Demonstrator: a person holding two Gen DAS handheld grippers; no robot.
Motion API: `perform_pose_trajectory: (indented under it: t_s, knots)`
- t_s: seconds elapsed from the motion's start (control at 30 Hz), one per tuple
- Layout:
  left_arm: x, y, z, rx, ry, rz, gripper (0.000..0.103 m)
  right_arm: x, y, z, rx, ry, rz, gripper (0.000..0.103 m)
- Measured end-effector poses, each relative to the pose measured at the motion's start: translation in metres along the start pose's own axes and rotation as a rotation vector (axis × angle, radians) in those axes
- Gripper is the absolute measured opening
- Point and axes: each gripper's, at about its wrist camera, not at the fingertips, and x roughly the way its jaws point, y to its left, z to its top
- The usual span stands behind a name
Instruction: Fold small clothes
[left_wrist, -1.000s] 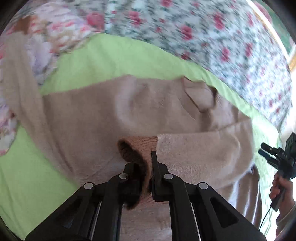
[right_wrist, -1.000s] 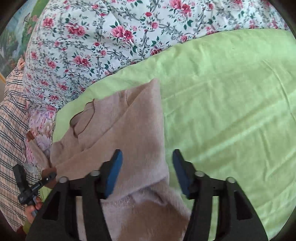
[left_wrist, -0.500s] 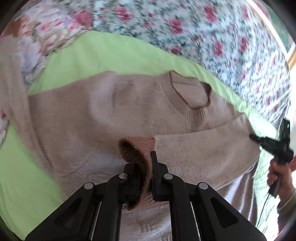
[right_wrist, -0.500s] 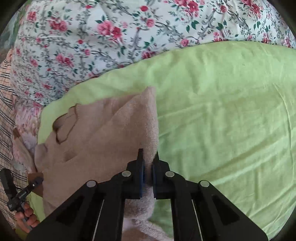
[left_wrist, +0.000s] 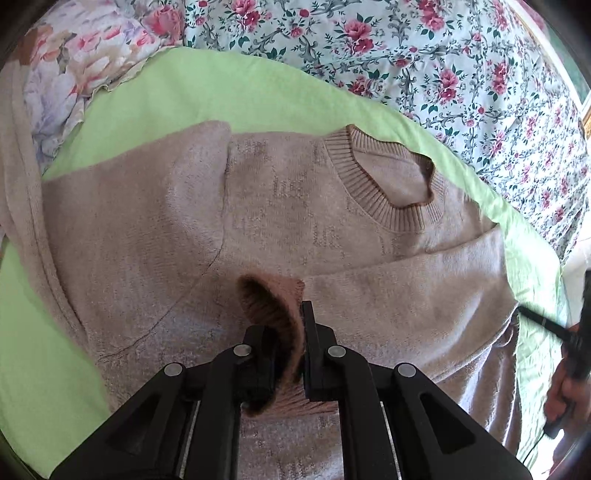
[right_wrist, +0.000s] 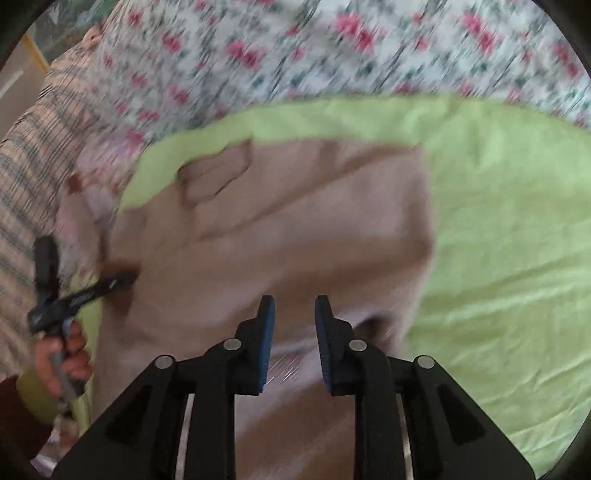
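Note:
A beige knit sweater (left_wrist: 288, 206) lies front-up on the green sheet (left_wrist: 221, 88), its ribbed neckline (left_wrist: 384, 206) at the upper right. One sleeve (left_wrist: 406, 295) is folded across the chest. My left gripper (left_wrist: 295, 321) is shut on that sleeve's brown ribbed cuff (left_wrist: 269, 302), holding it over the middle of the body. In the blurred right wrist view my right gripper (right_wrist: 293, 314) hovers over the sweater (right_wrist: 295, 229) near its right edge. Its jaws are opening, a narrow gap between the blue pads (right_wrist: 267, 332), with no cloth pinched. The left gripper (right_wrist: 123, 280) shows at the left.
The green sheet (right_wrist: 498, 221) lies over a floral bedspread (left_wrist: 443, 66) that runs along the far side. A pale floral pillow (left_wrist: 74, 66) is at the far left. A checked cloth (right_wrist: 33, 177) lies at the left. A hand (right_wrist: 62, 354) holds the left gripper.
My right gripper closed on the sweater's right edge, then let go and swung left over the garment, jaws parting. The left gripper kept hold of the cuff; the neckline now lies flatter.

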Motion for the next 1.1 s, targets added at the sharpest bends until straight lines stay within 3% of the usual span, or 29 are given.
perform_pose_trajectory:
  t_s: [0.1,0.13,0.23,0.27,0.33,0.43,0.57,0.6,0.63,0.67,0.7,0.73,0.77,0.8,0.83,0.93,1.0,1.1]
  knots:
    - [0.0,-0.002,0.002,0.003,-0.001,0.002,0.007,0.014,-0.009,-0.013,-0.041,0.051,-0.159,0.024]
    - [-0.001,-0.003,0.002,0.005,-0.001,0.003,0.007,0.014,-0.016,-0.011,-0.027,0.042,-0.166,0.024]
    - [-0.001,-0.006,0.001,0.016,0.0,0.006,0.007,0.002,-0.045,0.002,0.068,-0.093,-0.22,0.02]
    - [-0.001,-0.009,0.001,0.019,-0.002,0.008,0.007,0.002,-0.058,0.004,0.116,-0.1,-0.234,0.009]
    - [0.002,-0.014,0.0,0.028,0.0,0.019,0.007,0.004,-0.077,-0.004,0.235,-0.043,-0.211,0.005]
    - [0.003,-0.015,-0.003,0.027,0.007,0.025,0.007,-0.008,-0.072,-0.021,0.25,-0.014,-0.256,0.006]
    - [0.001,-0.008,-0.008,0.018,0.009,0.011,0.009,-0.051,-0.07,-0.023,0.284,-0.137,-0.211,0.01]
    - [0.002,-0.007,-0.009,0.016,0.013,0.009,0.01,-0.054,-0.067,-0.016,0.263,-0.156,-0.22,0.013]
    - [0.003,-0.006,-0.009,0.015,0.017,0.009,0.011,-0.05,-0.065,-0.005,0.245,-0.158,-0.23,0.033]
    - [0.004,-0.006,-0.01,0.014,0.02,0.011,0.011,-0.036,-0.067,0.011,0.225,-0.132,-0.236,0.07]
    - [0.005,-0.007,-0.01,0.013,0.023,0.013,0.011,-0.021,-0.067,0.022,0.213,-0.105,-0.236,0.081]
    - [0.007,-0.008,-0.011,0.011,0.026,0.015,0.011,-0.006,-0.071,0.028,0.204,-0.068,-0.244,0.08]
    - [0.008,-0.01,-0.011,0.011,0.028,0.017,0.011,0.013,-0.074,0.038,0.191,-0.019,-0.253,0.061]
    - [0.009,-0.012,-0.012,0.017,0.03,0.021,0.011,0.032,-0.076,0.043,0.162,0.051,-0.266,0.03]
    - [0.008,-0.014,-0.012,0.025,0.028,0.025,0.011,0.038,-0.075,0.046,0.139,0.063,-0.286,0.009]
    - [-0.001,-0.019,-0.01,0.062,-0.017,0.06,0.014,0.032,-0.072,0.045,0.112,0.017,-0.368,0.009]
    - [0.005,-0.015,-0.01,0.078,0.002,0.105,0.014,0.033,-0.072,0.042,0.127,0.016,-0.384,0.011]
    - [0.008,0.001,-0.014,0.052,0.035,0.111,0.016,0.013,-0.069,0.039,0.198,-0.026,-0.399,0.024]
